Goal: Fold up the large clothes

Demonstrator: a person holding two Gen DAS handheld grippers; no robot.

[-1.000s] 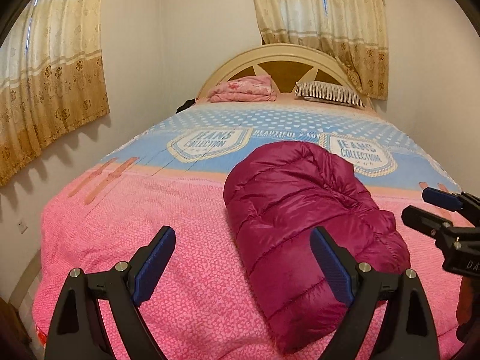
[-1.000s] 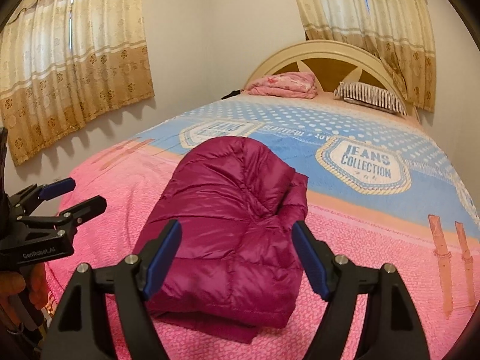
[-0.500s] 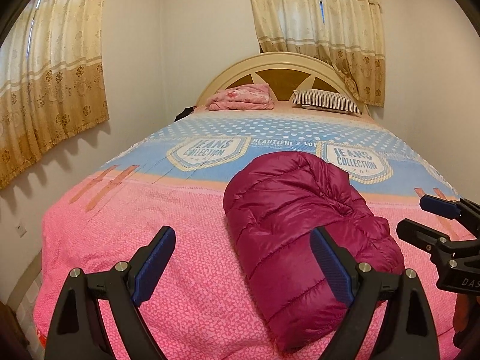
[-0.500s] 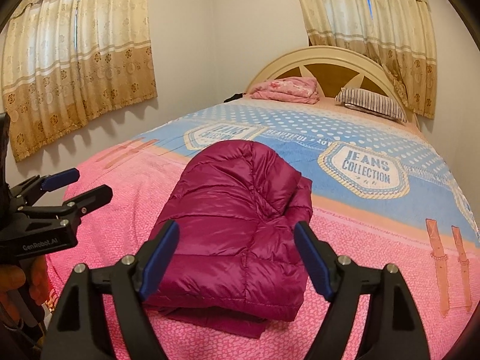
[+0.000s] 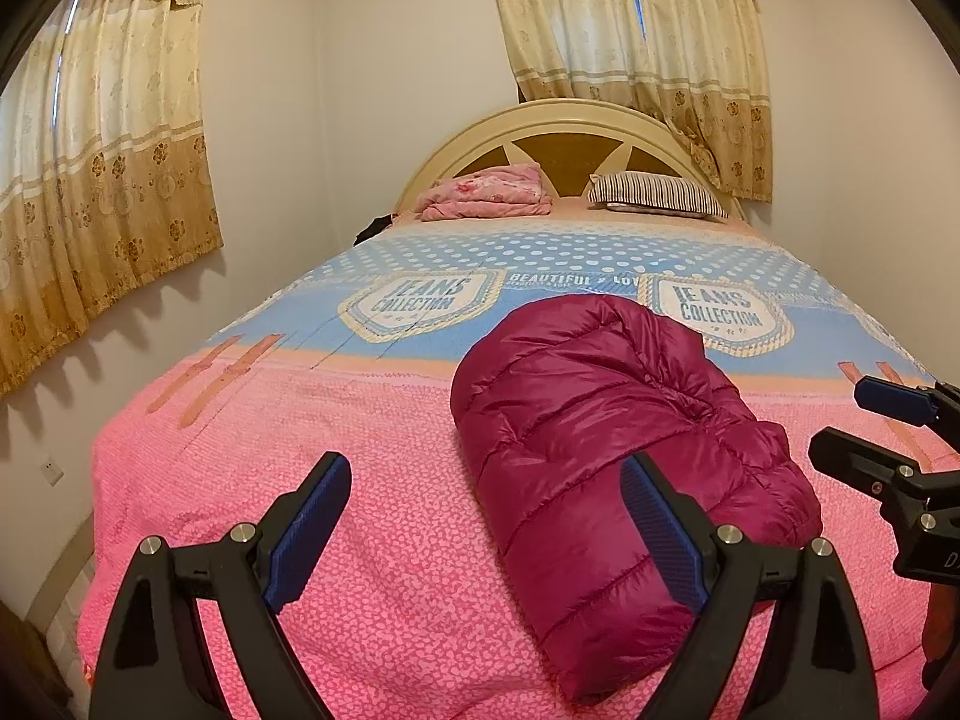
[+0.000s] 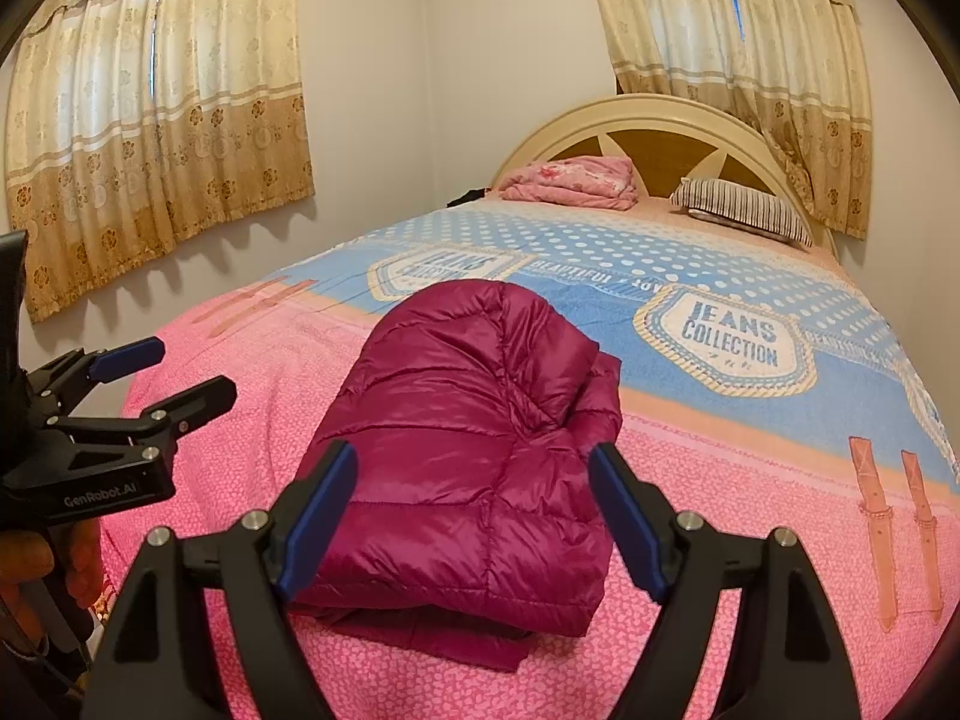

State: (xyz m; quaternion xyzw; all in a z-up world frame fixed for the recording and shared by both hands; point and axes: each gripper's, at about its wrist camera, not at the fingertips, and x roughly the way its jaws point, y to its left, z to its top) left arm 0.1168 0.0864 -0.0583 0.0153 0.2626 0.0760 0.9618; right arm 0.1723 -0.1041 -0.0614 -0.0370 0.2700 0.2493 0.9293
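both the left gripper [image 5: 486, 516] and right gripper [image 6: 474, 516] now hang wide and empty, drawn back from the folded magenta puffer jacket [image 6: 474, 450] on the bedspread [image 5: 372, 540], so the fold looks finished.

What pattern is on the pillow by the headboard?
Thin dark and light stripes on the pillow; clearest in the right wrist view.

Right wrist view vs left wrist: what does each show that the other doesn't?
Right wrist only: the person's hand on the left gripper's handle, and the jacket's stacked folded layers at its near edge. Left wrist only: a wall socket beside the bed. Both: the folded magenta puffer jacket on the pink bedspread, both grippers open and empty, striped pillow, headboard.
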